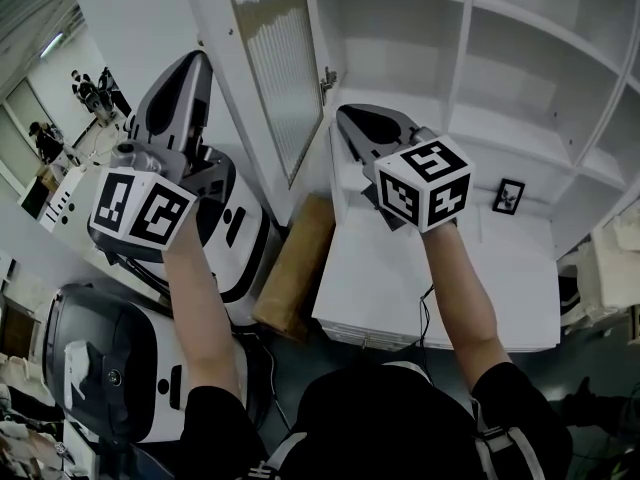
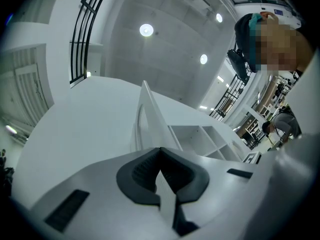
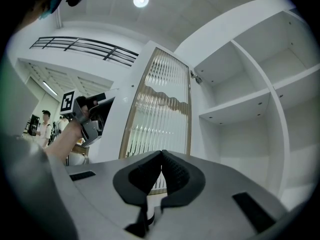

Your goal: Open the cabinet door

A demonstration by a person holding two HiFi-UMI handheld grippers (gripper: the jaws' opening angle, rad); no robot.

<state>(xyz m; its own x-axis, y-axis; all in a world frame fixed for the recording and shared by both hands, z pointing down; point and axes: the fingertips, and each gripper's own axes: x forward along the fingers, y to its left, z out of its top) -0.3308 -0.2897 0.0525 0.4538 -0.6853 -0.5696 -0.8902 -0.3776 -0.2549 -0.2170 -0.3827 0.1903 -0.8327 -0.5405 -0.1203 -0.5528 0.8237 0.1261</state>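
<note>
White cabinet (image 1: 462,58) stands with its ribbed-glass door (image 1: 268,68) swung wide open. The left gripper (image 1: 196,60), jaws pressed together on nothing, tilts upward just beside the door's outer face. The right gripper (image 1: 345,113), jaws likewise together and empty, points at the bare shelves (image 1: 520,138), both forearms (image 1: 195,298) outstretched.

the cabinet door (image 1: 268,78) carries a ribbed, translucent glass-like panel in a wood-toned frame; its outer face is smooth matt white. the cabinet (image 1: 520,63) looks like matt white painted board, with a small metal hinge (image 1: 327,80) at the door's edge. the left gripper (image 2: 160,151) and right gripper (image 3: 161,154) show smooth matt grey plastic shells and black ribbed, rubbery pads (image 3: 176,171). near left, a machine (image 1: 235,233) has glossy white and black casing. beside it, a matt brown board (image 1: 295,268) looks like cardboard.
</note>
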